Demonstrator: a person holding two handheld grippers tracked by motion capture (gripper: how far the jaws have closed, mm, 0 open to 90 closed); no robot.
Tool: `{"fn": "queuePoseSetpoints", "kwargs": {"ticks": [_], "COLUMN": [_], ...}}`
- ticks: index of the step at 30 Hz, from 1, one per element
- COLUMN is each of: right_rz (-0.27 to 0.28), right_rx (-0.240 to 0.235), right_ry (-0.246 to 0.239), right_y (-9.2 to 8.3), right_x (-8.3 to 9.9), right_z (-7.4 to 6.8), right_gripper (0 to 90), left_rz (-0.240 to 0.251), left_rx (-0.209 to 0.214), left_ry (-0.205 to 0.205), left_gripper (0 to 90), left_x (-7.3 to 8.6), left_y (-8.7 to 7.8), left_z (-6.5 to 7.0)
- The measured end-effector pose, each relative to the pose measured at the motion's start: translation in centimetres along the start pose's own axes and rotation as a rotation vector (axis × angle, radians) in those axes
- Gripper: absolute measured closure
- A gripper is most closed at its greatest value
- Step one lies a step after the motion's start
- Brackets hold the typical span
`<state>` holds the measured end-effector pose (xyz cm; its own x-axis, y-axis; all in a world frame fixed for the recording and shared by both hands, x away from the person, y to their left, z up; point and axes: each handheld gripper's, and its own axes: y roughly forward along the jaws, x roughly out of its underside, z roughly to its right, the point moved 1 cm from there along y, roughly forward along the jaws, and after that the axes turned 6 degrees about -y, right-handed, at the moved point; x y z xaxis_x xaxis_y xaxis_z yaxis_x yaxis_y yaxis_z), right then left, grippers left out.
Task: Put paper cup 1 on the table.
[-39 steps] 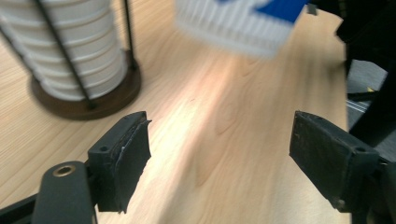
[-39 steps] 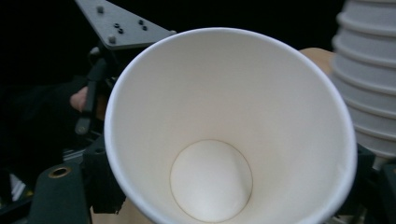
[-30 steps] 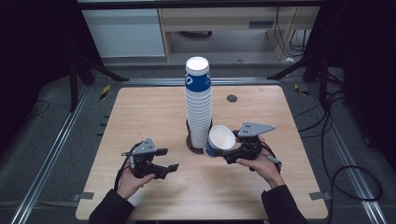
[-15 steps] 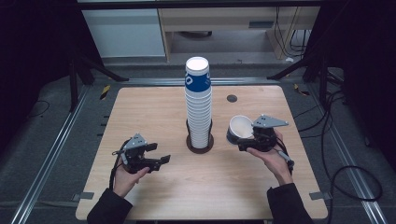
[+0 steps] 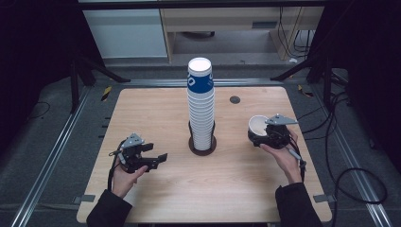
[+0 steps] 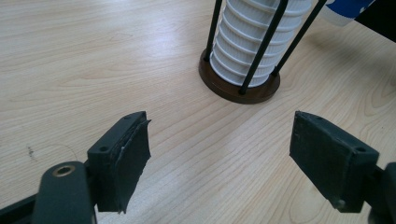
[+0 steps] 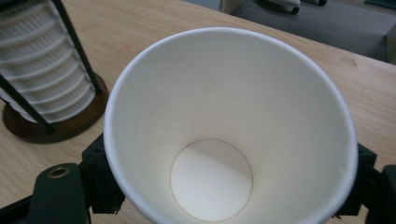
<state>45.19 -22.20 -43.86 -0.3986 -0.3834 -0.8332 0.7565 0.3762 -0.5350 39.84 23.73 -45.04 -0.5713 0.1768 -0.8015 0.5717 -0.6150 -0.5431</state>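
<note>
Right of the cup stack (image 5: 201, 109): white paper cup (image 5: 258, 125) gripped by right tool (image 5: 269, 135); left tool (image 5: 158, 158) held wide, empty, above tabletop (image 5: 156, 109).

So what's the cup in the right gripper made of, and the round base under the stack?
Cup: probably paper, matte white, with a thin rolled rim and a seamed disc bottom. Base: dark brown with a slight sheen, maybe stained wood or plastic; the look leaves it open.

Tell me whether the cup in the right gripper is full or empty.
Empty. The right gripper view looks straight into the paper cup, and its bare white bottom shows with nothing inside. The right gripper has its jaws closed on the cup's sides.
</note>
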Motion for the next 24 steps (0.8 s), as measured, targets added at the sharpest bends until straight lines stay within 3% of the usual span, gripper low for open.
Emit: {"fn": "queuePoseSetpoints", "kwargs": {"ticks": [14,21,24], "right_rz": [-0.090,-0.096,-0.092], "right_rx": [0.015,0.005,-0.002], "right_ry": [0.031,0.051,0.050], "right_y": [2.2,2.4,2.4], "right_x": [2.9,3.3,3.3], "right_z": [1.7,1.9,1.9], "right_gripper": [19.2,17.7,12.6], "left_rz": [-0.011,-0.016,-0.019], "left_rx": [-0.013,-0.014,-0.014], "left_ry": [0.001,0.003,0.005], "left_gripper": [19.3,19.3,19.1], "left_x": [0.1,0.1,0.2], "left_y": [0.2,0.2,0.2], "left_z": [-0.2,-0.2,-0.2]}}
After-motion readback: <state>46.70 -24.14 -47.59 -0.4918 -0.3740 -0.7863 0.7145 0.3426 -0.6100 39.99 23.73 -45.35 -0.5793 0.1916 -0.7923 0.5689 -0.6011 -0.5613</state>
